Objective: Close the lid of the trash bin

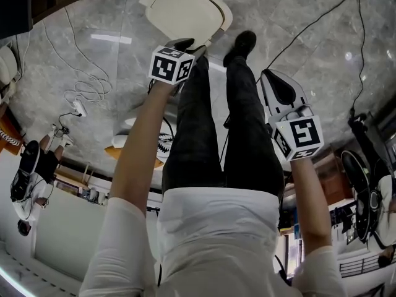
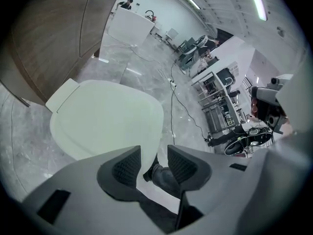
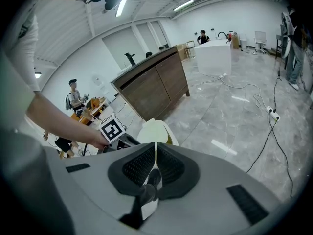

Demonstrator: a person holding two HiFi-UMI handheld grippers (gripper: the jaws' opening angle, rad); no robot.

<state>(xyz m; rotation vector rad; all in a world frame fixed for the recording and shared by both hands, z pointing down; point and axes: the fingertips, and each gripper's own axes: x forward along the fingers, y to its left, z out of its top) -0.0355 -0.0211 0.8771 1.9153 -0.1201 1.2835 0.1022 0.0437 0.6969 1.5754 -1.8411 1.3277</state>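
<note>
Stands on the grey marble floor (image 1: 111, 60) just ahead of the person's shoes (image 1: 241, 45): a cream trash bin (image 3: 157, 131) under a broad, rounded lid (image 1: 185, 8), with a hinge tab at the far left corner. Appears tipped up with its wide face toward the person, though cannot tell for sure how far open. Left gripper (image 2: 154, 153) hovering close above the near edge of the lid, jaws spread wide, nothing between the pads but floor and a shoe beyond. Right gripper (image 3: 154, 151) held well back and to the side, closed to a thin slit, gripping nothing. Probably thin moulded plastic: light, fairly stiff with some give in the middle, smooth and likely slippery under rubber pads. Swings on the hinge, so needs little force, and no pinch at all. Best taken at the free front edge, farthest from the tab, either nipped by the rim in the wide jaws or simply pressed down on the flat face. Likely to drop and slam if let go early.
</note>
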